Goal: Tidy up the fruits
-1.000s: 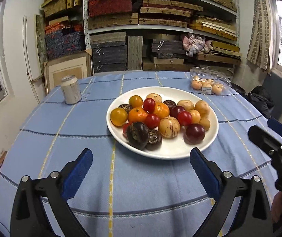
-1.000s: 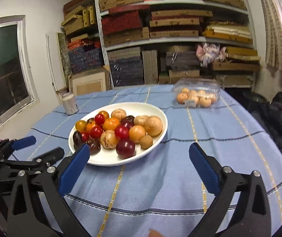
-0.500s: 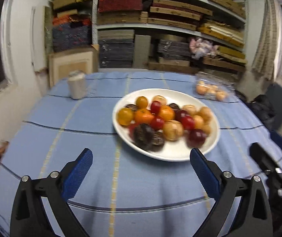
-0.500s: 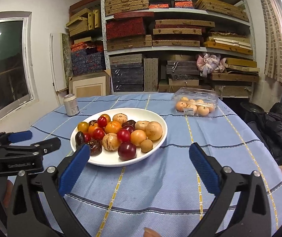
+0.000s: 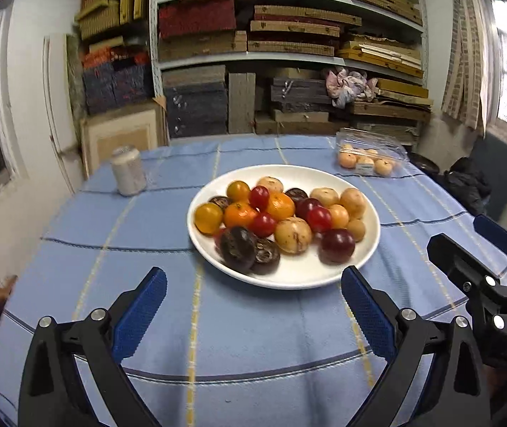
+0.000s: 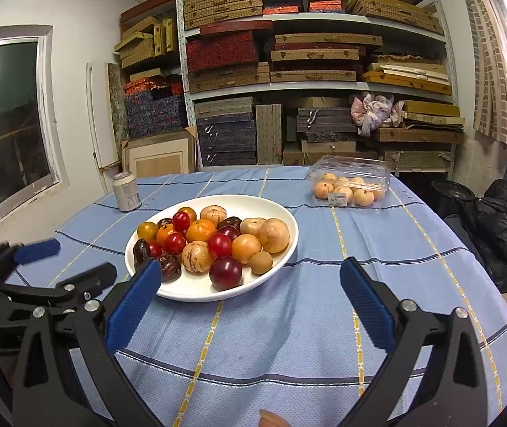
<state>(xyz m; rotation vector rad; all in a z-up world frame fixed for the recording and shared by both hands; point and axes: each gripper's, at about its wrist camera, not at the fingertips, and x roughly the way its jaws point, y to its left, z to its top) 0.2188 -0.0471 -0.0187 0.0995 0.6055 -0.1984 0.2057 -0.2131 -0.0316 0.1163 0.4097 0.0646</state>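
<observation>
On the far left of the blue striped tablecloth (image 6: 289, 327) stands one silver drink can (image 6: 126, 192), upright and well apart from everything else.

Near the middle of the table sits one white plate (image 6: 271, 210), heaped with mixed fruit. Counting from its left side in the right wrist view: one yellow-orange tomato (image 6: 147, 229), two dark brown wrinkled fruits (image 6: 169, 267) at the near left edge, two mandarins (image 6: 200, 231), about four small red tomatoes (image 6: 219, 245) scattered through the heap, one speckled tan fruit (image 6: 197, 257), one dark red plum (image 6: 225, 272) at the near edge, and several tan and pale orange round fruits, the largest (image 6: 274, 235) at the right. Some fruits at the back are partly hidden, so the total cannot be told exactly; it looks like around twenty.

At the far right lies one clear plastic clamshell box (image 6: 349, 174), lid shut, holding pale orange fruits; about six show through the plastic.

There are two grippers. The left gripper (image 5: 251, 306) hovers over the near tablecloth with its blue-padded fingers spread wide, holding nothing, the plate just beyond them. The right gripper (image 6: 250, 297) is likewise spread wide and empty, over the cloth just right of and nearer than the plate.
</observation>
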